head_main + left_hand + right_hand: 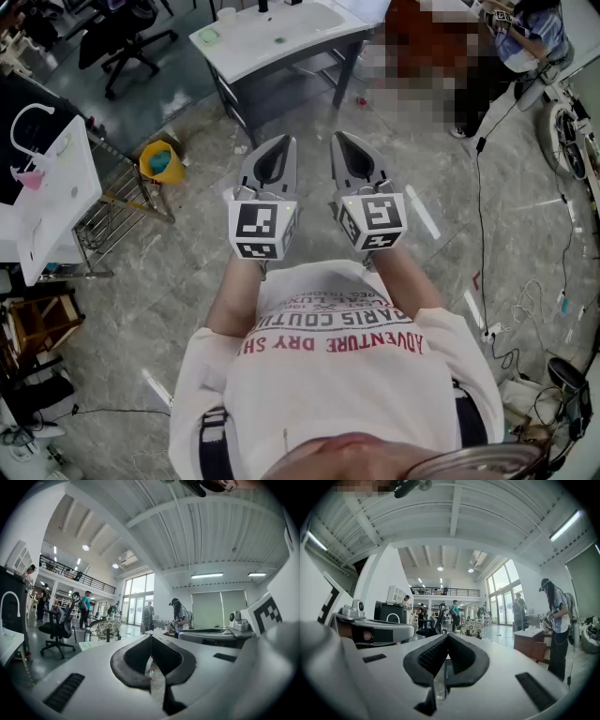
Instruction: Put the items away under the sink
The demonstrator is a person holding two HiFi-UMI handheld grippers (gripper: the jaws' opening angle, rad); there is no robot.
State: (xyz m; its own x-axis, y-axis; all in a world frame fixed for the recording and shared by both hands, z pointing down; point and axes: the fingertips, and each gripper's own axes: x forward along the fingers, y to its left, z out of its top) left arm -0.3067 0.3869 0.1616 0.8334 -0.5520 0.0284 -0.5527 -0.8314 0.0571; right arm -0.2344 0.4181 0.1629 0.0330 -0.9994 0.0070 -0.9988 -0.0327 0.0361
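Two tongs side by side, left tongs (279,141) and right tongs (339,139), each pressed together (empty); sink table (239,42) beyond

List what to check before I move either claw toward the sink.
1. Left claw shut, nothing in it: ok.
2. Right claw shut, nothing in it: ok.
3. Sink unit in sight ahead of both claws: ok.
4. Yellow bucket stands left of the way there, not on it: ok.
5. Items to put away picked out: cannot tell.
6. Free room under the sink: cannot tell.
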